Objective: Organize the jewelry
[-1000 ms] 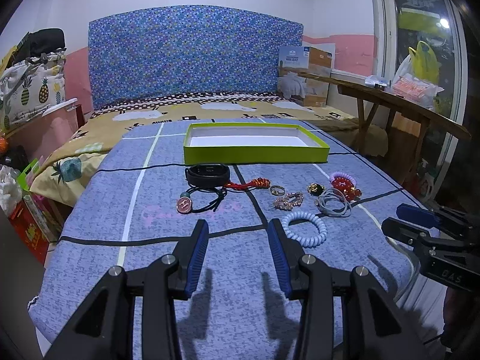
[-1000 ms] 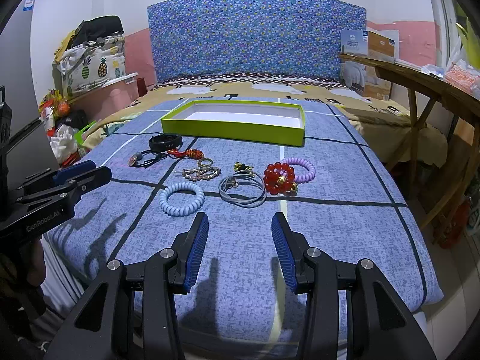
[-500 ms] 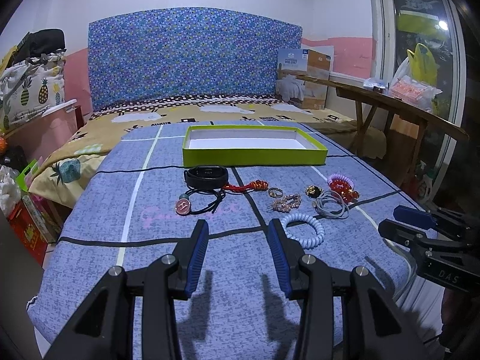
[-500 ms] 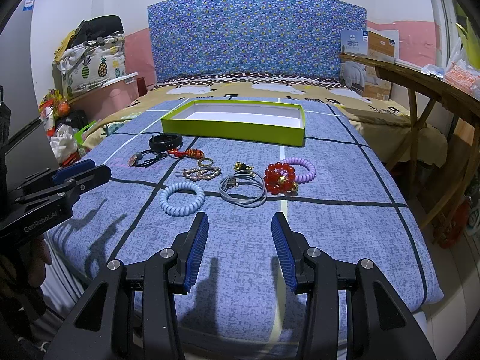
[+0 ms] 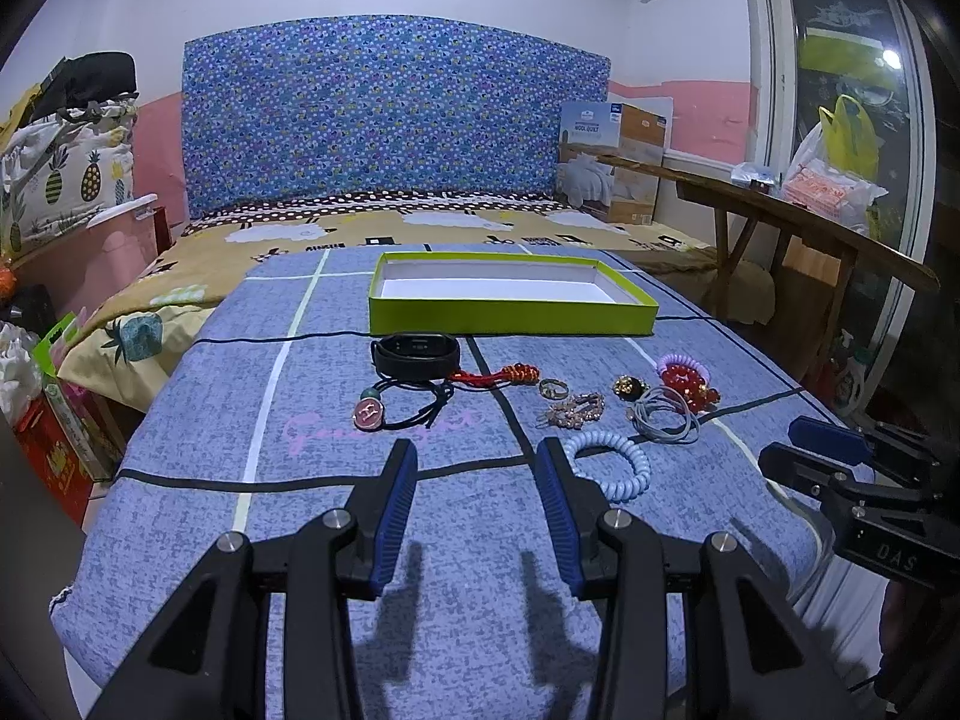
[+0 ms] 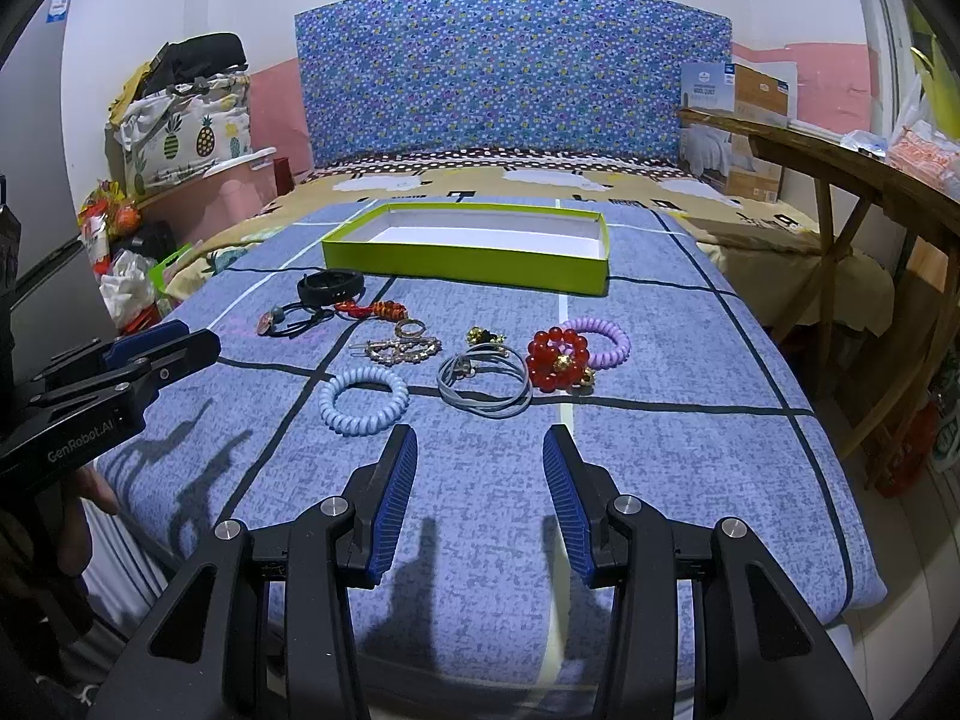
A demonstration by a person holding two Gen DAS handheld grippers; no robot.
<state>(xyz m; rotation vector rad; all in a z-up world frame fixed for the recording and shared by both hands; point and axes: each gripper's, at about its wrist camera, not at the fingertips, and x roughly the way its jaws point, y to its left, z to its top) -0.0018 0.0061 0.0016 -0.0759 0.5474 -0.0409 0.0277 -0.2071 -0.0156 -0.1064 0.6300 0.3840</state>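
A shallow green box (image 5: 510, 317) (image 6: 468, 261) with a white inside stands empty on the blue bedspread. In front of it lies a row of jewelry: a black band (image 5: 416, 354), a pink pendant on a black cord (image 5: 368, 412), a red knot charm (image 5: 516, 373), a light blue coil bracelet (image 5: 612, 464) (image 6: 363, 399), grey hair ties (image 6: 483, 383), a red bead bracelet (image 6: 555, 357) and a purple coil bracelet (image 6: 600, 341). My left gripper (image 5: 476, 456) is open and empty, short of the row. My right gripper (image 6: 478, 441) is open and empty, just before the grey ties.
A blue patterned headboard (image 5: 390, 120) stands behind the bed. A wooden bench (image 6: 840, 162) with bags runs along the right side. Bags and a pink tub (image 6: 204, 180) stand at the left. The bedspread's front edge lies close below both grippers.
The left gripper has drawn back and risen slightly, so the jewelry sits a little farther off. The right gripper has hardly moved.
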